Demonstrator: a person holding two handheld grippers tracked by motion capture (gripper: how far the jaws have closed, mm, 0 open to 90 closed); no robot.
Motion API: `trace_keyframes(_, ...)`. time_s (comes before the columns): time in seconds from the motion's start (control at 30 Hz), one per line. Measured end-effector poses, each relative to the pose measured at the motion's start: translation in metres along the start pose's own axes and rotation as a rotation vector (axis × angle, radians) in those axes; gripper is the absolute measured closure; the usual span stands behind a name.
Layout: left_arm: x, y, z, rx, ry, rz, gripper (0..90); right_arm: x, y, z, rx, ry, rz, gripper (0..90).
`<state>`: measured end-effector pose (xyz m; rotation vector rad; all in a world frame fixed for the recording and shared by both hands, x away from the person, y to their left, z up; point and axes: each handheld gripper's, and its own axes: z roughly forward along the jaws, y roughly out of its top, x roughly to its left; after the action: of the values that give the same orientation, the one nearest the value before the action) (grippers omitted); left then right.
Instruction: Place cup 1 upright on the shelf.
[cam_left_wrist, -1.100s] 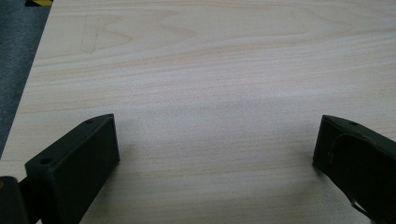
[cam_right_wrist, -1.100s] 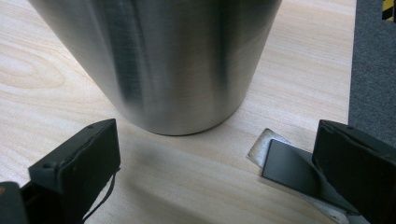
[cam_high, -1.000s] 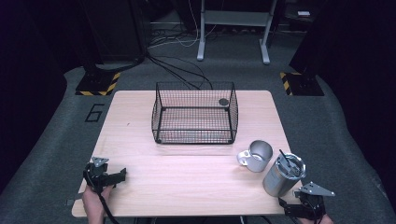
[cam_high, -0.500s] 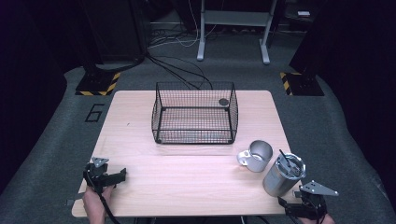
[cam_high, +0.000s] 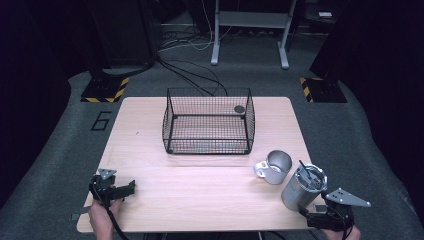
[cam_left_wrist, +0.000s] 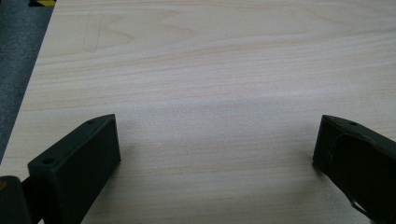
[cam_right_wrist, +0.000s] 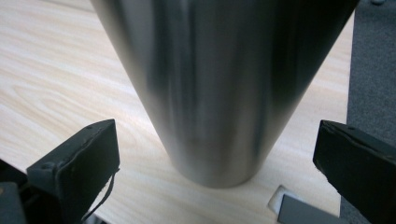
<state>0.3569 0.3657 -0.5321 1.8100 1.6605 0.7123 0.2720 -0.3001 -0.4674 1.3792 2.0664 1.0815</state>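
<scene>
While the right gripper (cam_high: 312, 216) sits just on the person's side of the steel tumbler (cam_high: 302, 187), its jaws stand wide apart with the tumbler's base between them in the right gripper view and hold nothing; neither jaw touches the metal. The tumbler stands upright near the table's (cam_high: 200, 200) near right corner, with what looks like a straw or utensils (cam_high: 309, 176) sticking out of its top, and a steel mug (cam_high: 274, 166) rests just beside it, toward the wire basket (cam_high: 209, 121). The likeliest trouble from here is a tip-over: the tumbler is tall and narrows toward its foot, so a jaw that strikes one side first, or a grip taken too low on the smooth taper, could push it over or let it slip. Pushed away from the person, it would knock the mug; pushed the other way, it has little table left, since the front edge and right edge both lie near it. A small grey piece (cam_right_wrist: 299, 212) lies on the table just on the person's side of the tumbler and might catch a jaw. Open room lies to the tumbler's left, a broad bare stretch of wood reaching to the left gripper (cam_high: 127, 188), which rests well apart, jaws spread wide over bare table and empty. The basket stands well beyond the tumbler, open-topped.
</scene>
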Motion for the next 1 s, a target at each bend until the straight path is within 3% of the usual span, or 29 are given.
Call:
trace_keyframes(0.17, 0.0, 0.0, 0.0, -0.002, 0.001, 0.001, 0.4, 0.0, 0.009, -0.003, -0.017, -0.003, -0.02, 0.0)
trace_keyframes(0.53, -0.001, 0.0, -0.001, 0.003, 0.003, -0.003, 0.4, 0.003, 0.028, -0.001, -0.079, 0.003, -0.009, 0.0)
trace_keyframes(1.0, -0.002, 0.0, -0.001, 0.002, 0.01, 0.007, 0.4, 0.002, 0.04, 0.004, -0.144, 0.002, 0.016, 0.0)
